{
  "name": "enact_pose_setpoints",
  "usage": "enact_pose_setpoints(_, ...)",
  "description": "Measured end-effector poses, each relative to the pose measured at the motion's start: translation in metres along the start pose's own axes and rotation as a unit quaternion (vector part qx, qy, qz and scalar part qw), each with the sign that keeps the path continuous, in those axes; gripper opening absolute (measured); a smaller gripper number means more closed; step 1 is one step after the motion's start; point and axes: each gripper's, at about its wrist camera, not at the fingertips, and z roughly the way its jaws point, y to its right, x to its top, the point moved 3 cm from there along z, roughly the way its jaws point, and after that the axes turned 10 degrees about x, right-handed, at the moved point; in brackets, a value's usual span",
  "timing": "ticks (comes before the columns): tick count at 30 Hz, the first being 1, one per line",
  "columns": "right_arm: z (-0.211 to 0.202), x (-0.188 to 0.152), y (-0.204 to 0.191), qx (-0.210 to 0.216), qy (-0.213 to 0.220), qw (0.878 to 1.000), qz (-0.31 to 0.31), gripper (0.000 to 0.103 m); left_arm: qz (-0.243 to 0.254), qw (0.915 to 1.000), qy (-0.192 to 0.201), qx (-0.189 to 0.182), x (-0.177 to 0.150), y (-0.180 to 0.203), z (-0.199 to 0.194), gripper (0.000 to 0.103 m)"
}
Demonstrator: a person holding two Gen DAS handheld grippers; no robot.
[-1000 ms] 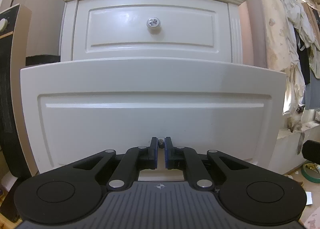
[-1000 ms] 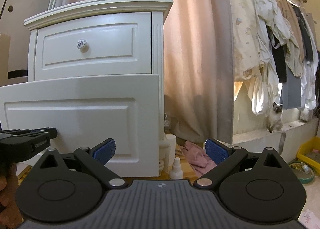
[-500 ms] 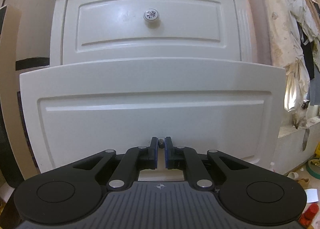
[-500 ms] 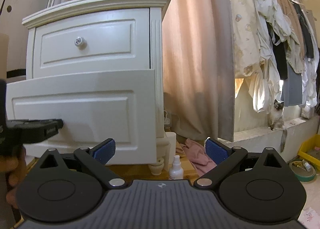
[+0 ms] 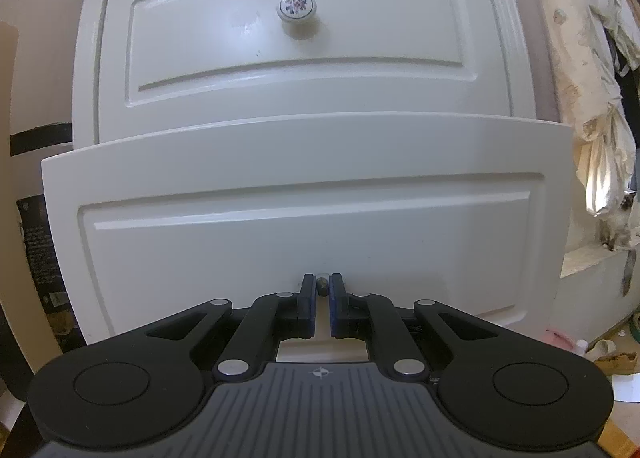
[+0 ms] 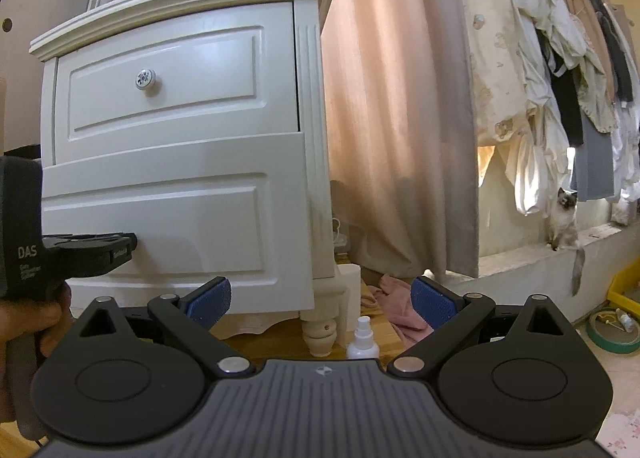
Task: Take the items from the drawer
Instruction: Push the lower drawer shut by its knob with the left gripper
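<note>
Left gripper pinched on the small metal knob stem of the lower drawer, which stands pulled out from the white nightstand; contents apparently hidden behind the front panel. Right gripper spread wide, empty, near a spray bottle on the floor.

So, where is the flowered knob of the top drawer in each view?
Left wrist: knob near the top, just left of centre, above the left gripper.
Right wrist: knob upper left, on the top drawer.
Shared landmark: the cat on the ledge at right.
</note>
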Motion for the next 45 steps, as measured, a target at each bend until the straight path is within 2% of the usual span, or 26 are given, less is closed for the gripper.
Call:
enact_pose_setpoints(19, 0.046, 0.007, 0.010, 0.020, -0.013, 1.000, 0.004, 0.103, -0.003, 0.9997, -0.007, 0.023, 0.006, 0.016, 0.044, 0.005)
enact_pose_setpoints(36, 0.057, 0.007, 0.010, 0.016, -0.025, 1.000, -0.001, 0.103, -0.012, 0.9985, -0.029, 0.045, 0.011, 0.032, 0.043, 0.004)
enact_pose_setpoints(40, 0.056, 0.004, 0.002, -0.003, -0.017, 0.999, -0.034, 0.103, -0.012, 0.9989, -0.027, 0.036, 0.011, 0.035, 0.047, 0.004)
enact_pose_setpoints(45, 0.052, 0.005, 0.002, 0.002, -0.017, 0.999, -0.030, 0.103, -0.012, 0.9992, -0.029, 0.026, 0.011, 0.035, 0.044, 0.004)
